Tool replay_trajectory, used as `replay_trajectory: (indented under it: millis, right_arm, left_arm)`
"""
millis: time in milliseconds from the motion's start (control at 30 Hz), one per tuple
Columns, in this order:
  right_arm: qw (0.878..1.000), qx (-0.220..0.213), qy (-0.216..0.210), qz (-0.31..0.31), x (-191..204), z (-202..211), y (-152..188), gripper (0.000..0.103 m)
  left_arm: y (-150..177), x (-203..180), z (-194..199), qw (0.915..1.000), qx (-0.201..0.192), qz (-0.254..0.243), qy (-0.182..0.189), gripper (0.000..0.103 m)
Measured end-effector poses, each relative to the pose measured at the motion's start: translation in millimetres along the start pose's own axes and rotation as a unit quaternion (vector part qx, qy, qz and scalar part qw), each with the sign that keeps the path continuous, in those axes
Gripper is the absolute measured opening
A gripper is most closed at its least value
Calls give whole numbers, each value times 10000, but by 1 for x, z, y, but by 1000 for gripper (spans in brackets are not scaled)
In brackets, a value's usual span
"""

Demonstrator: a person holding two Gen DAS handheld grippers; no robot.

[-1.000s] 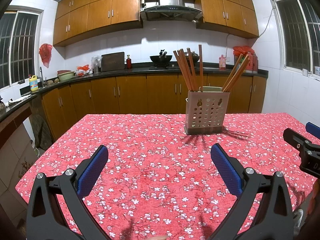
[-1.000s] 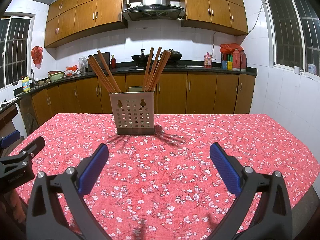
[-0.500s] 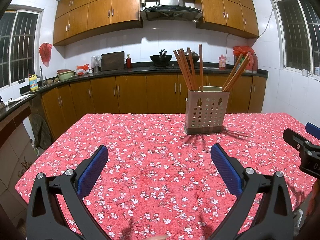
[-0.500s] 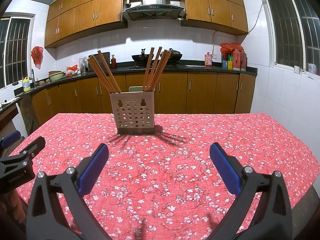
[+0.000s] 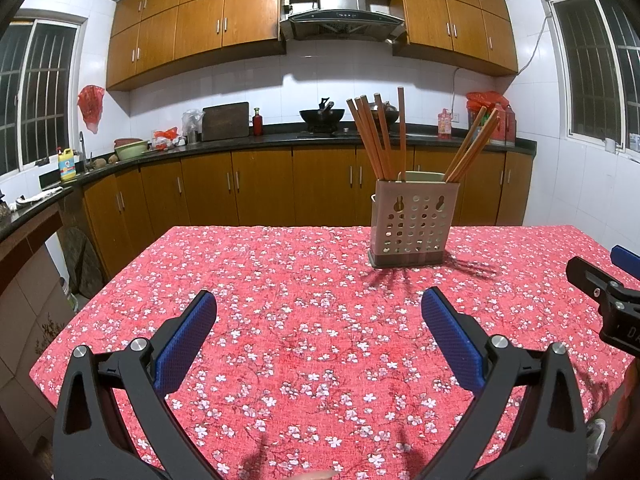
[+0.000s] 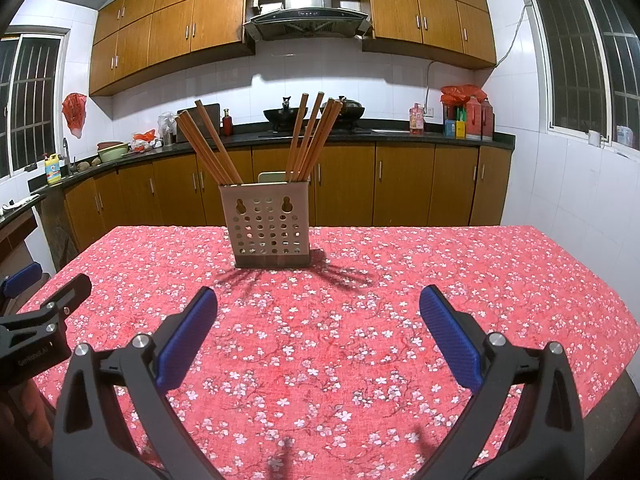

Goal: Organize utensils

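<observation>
Both the left gripper (image 5: 319, 312) and the right gripper (image 6: 318, 307) are being held low over the desk (image 5: 304, 320), jaws wide and empty. The chopsticks (image 6: 308, 136) are being kept upright in two bunches by the holder (image 6: 267, 224) at twelve o'clock, likely for sorting.

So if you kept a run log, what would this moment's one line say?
left gripper: open, empty | right gripper: open, empty | chopsticks: two bunches leaning apart in perforated holder | holder: upright on floral tablecloth, untouched

The tablecloth (image 5: 304, 320) is matt printed cloth. The holder (image 6: 267, 226) at frame centre looks like smooth perforated plastic, holding bare wooden chopsticks (image 6: 308, 140). Upper cabinets (image 6: 172, 28) show glossy wood.
</observation>
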State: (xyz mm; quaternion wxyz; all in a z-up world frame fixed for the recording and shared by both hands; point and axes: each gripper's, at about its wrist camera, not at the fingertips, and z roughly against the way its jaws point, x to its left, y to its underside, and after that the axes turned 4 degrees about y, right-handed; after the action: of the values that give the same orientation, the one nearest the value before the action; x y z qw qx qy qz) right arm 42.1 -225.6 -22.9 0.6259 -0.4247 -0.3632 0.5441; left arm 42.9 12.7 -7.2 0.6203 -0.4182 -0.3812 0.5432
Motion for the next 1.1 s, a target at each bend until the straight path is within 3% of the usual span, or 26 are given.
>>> replay_trajectory:
  millis: [1100]
  right_arm:
    - [10000,7,-8,-11,1,-1,1,99]
  left_arm:
    - [3,-4,0,10000,35,16,-8,101]
